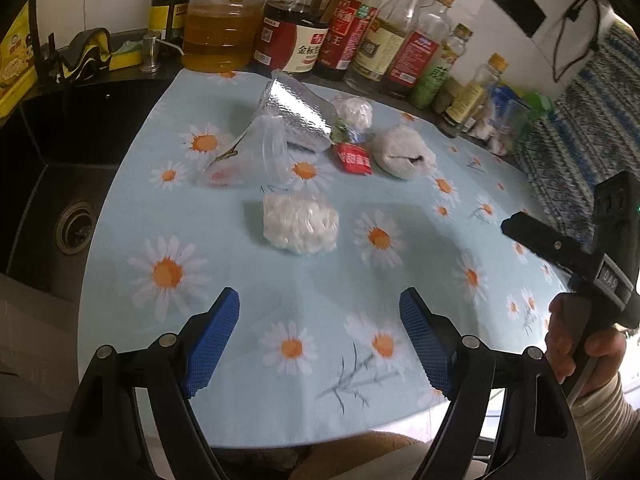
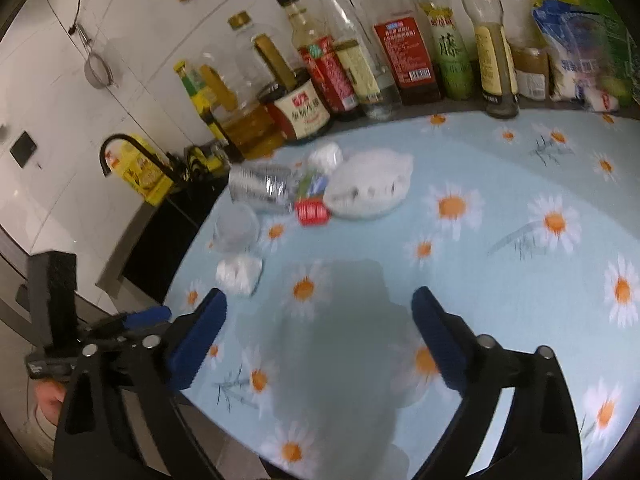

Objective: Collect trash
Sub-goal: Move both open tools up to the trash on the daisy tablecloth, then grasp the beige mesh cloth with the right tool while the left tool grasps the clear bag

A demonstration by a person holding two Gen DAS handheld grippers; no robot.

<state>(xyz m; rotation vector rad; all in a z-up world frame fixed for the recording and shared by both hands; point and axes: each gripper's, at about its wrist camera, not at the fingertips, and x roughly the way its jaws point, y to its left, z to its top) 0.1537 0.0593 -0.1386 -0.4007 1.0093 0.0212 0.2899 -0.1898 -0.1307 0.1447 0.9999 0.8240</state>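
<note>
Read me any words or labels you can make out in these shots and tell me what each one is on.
"金标" on the dark soy sauce jug.
"王", the end of a longer word, on the red-label bottle.
"藤" on the green-label bottle.
"DAS", roughly, on the right gripper body.
The red sachet, yellow box and other bottle labels are too blurred to read.

Counter covered by light-blue daisy-print cloth (image 1: 400,280). Trash grouped near cloth's far edge: silver foil bag (image 1: 298,114), clear plastic bag (image 1: 256,156), red sachet (image 1: 354,159), grey wad (image 1: 404,152), white lump (image 1: 354,110). Crumpled white wrap (image 1: 300,224) lying apart, toward centre. Bottle row (image 1: 360,36) lined along back edge. Black sink (image 1: 48,200) set at left edge.
</note>
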